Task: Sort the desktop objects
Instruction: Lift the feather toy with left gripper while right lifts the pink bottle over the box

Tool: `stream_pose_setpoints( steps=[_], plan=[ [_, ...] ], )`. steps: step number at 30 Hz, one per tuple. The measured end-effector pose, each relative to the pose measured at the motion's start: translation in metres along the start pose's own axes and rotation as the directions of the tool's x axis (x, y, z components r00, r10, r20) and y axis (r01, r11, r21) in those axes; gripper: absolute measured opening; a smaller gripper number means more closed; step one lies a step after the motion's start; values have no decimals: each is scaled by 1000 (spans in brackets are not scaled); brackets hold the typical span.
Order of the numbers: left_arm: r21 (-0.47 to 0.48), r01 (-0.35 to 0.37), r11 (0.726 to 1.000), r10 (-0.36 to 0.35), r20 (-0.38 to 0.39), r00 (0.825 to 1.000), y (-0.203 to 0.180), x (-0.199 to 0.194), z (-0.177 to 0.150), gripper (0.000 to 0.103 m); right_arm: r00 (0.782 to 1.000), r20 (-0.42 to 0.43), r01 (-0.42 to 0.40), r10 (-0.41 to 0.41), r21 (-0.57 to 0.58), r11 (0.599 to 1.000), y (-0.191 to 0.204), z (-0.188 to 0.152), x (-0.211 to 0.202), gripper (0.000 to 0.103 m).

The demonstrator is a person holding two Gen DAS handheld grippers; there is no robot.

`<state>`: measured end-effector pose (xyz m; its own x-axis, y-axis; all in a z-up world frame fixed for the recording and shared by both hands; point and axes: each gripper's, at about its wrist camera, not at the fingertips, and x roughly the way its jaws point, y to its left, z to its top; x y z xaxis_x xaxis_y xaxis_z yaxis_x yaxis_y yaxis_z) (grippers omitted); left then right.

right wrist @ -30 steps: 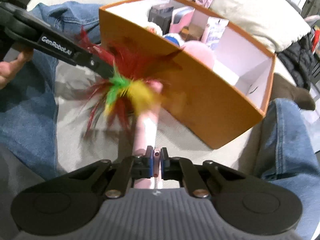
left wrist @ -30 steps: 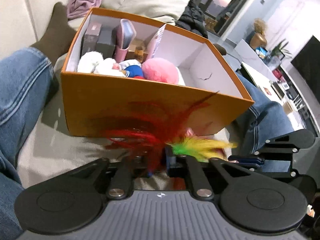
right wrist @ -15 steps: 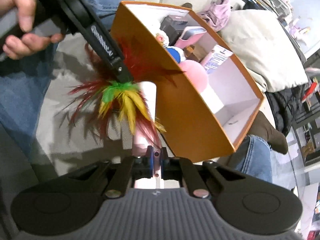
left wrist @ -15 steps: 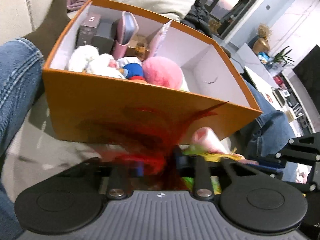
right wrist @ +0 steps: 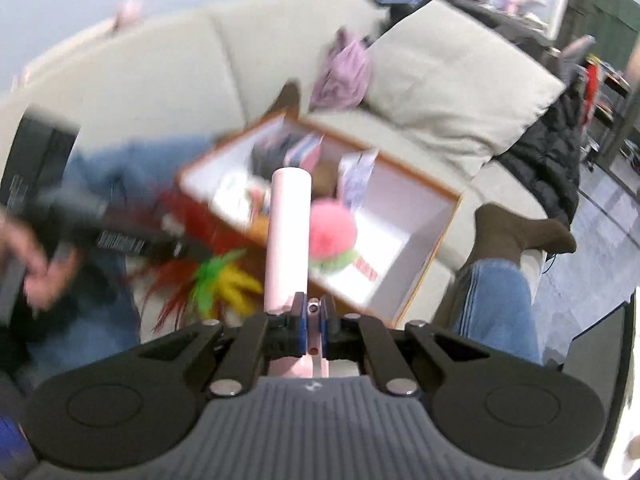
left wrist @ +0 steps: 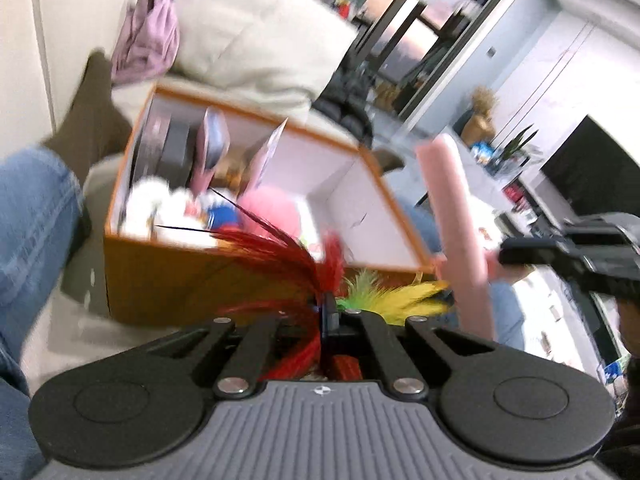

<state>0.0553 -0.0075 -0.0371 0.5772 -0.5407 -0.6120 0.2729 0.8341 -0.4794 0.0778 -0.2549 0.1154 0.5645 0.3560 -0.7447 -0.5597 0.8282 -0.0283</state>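
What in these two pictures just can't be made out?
- Left wrist view: the far left corner of the orange box holds dark, blurred items; what they are is unclear.
- Right wrist view: the tool covers the pink tube's lower end.
- Right wrist view: the feathers are smeared by motion.

Both views look forward and down along their own gripper's fingers, from close to the orange box (left wrist: 168, 280) on the sofa (right wrist: 168, 76). The left wrist camera faces the box's near wall. The right wrist camera looks into the box (right wrist: 424, 256) from its corner. Both share the box, the beige cushion (left wrist: 256, 40) behind it and the feather toy (right wrist: 216, 276).
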Motion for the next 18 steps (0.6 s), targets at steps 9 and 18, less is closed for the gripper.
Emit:
stream_pose_setpoints(
  steps=[9, 18],
  plan=[
    [47, -24, 999, 16, 172, 985, -16, -37, 54, 1, 991, -5, 136, -136, 131, 982, -29, 70, 67, 6],
    [25, -10, 1000, 7, 138, 990, -6, 15, 89, 1, 953, -233, 239, -194, 180, 954, -51, 59, 168, 6]
  ],
)
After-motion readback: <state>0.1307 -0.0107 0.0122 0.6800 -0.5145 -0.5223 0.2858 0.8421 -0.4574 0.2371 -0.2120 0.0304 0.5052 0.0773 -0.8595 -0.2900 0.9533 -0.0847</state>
